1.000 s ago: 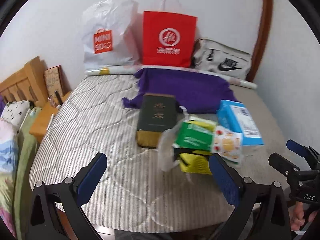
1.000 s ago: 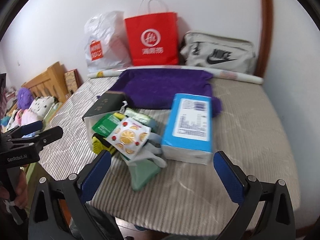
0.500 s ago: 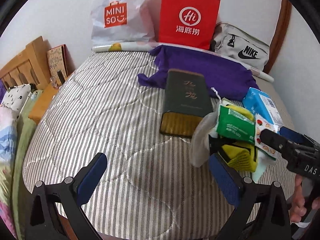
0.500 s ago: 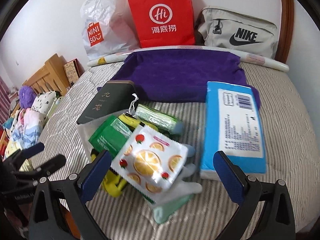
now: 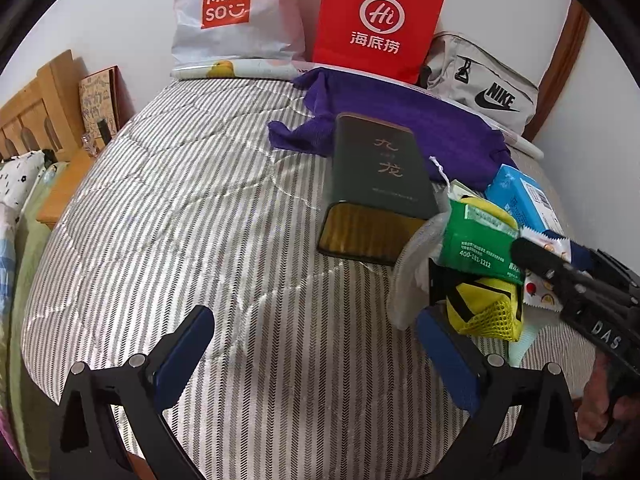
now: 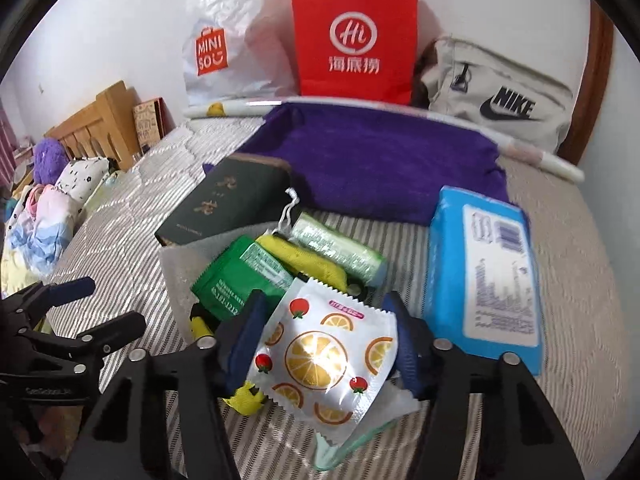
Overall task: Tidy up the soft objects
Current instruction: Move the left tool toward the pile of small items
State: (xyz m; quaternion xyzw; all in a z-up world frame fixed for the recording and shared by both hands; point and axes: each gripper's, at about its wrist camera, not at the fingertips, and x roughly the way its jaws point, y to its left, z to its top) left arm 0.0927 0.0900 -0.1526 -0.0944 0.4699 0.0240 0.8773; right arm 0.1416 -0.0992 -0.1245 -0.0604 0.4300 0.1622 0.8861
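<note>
A heap of soft things lies on the striped bed (image 5: 200,208): a fruit-print packet (image 6: 320,360), a green packet (image 6: 240,280), a yellow mesh item (image 5: 488,312), a pale green roll (image 6: 336,248) and a white drawstring pouch (image 5: 412,284) under them. My right gripper (image 6: 324,336) is closing, its blue pads at the fruit-print packet's two side edges. In the left wrist view that gripper (image 5: 548,252) comes in from the right over the heap. My left gripper (image 5: 316,360) is open above bare bedding, its right pad just short of the yellow mesh item.
A blue tissue pack (image 6: 484,272) lies right of the heap, a dark green box (image 6: 228,200) behind it on a purple cloth (image 6: 380,160). A red paper bag (image 6: 356,40), a white plastic bag (image 6: 224,48) and a grey Nike bag (image 6: 500,96) line the wall. The wooden headboard (image 5: 36,100) and bedding are at left.
Both grippers came down and closer to the heap. The right gripper's jaws narrowed from wide open to the fruit-print packet's sides. The left jaws stayed wide.
</note>
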